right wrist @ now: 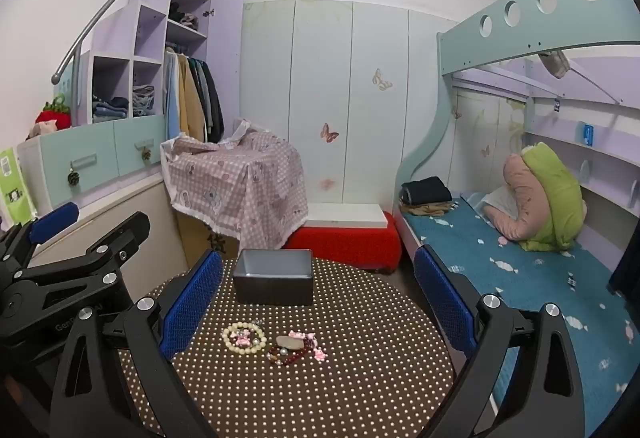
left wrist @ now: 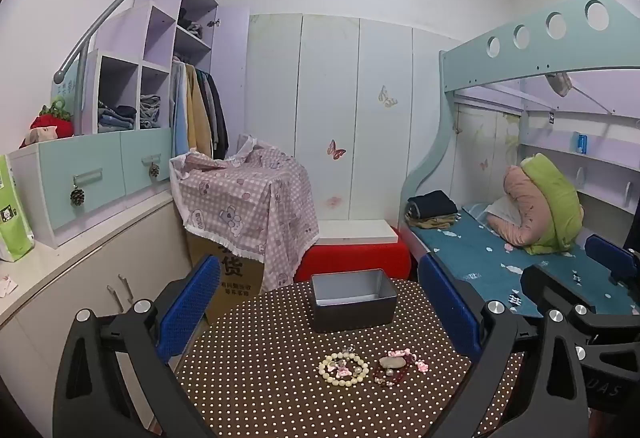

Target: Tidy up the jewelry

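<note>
Brown dots, pastel room

A round table under a brown cloth with white polka dots (left wrist: pixel 280 390) fills the lower centre — on it a dark grey rectangular tin (left wrist: pixel 353 300), a cream bead bracelet (left wrist: pixel 343 368) and a dark red bead strand (right wrist: pixel 294 354). Upper left, a pink-and-white checked cover (left wrist: pixel 248 198); at right, a teal patterned bed sheet (right wrist: pixel 520 278).

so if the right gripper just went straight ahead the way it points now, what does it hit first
Probably the polka-dot table itself, near the dark red bead bracelet. The right gripper is open and nothing sits between its fingers. The metal tin lies farther back and to the left, though depth is hard to judge here.
</note>
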`<state>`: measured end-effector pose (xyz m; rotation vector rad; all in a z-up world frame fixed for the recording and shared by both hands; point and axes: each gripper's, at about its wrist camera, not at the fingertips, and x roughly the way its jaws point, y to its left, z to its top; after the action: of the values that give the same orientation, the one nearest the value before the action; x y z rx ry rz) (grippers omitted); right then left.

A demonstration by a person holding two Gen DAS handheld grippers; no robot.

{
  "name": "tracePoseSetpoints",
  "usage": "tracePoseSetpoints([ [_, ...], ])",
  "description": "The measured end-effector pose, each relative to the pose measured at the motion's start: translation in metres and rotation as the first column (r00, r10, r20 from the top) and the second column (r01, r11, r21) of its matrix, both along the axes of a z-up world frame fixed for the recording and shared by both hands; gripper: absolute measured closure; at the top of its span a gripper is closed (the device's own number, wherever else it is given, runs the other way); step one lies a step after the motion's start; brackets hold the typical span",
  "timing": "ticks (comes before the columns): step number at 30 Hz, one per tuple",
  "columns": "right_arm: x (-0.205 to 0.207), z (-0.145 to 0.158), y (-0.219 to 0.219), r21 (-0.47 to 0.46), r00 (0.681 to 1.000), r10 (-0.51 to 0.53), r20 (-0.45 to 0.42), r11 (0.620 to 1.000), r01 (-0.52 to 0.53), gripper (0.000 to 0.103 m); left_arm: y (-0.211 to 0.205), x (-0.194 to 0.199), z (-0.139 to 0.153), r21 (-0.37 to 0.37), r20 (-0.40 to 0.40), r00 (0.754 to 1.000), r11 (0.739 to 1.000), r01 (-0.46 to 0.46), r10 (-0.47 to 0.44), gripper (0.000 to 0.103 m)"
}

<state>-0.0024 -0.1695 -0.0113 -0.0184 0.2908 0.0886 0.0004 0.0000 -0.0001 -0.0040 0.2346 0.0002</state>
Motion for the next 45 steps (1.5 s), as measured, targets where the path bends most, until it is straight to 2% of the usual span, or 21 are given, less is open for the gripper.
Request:
tracePoseSetpoints([
  [45, 0.0001, -0.0011, 0.0001, 0.009, 1.0, 0.002, -0.016, 1.0, -0.002, 0.01, -0.0019, -0.0044, -0.0052, 0.005, -0.003, 1.0, 1.0, -0.002, 0.002, 0.007],
])
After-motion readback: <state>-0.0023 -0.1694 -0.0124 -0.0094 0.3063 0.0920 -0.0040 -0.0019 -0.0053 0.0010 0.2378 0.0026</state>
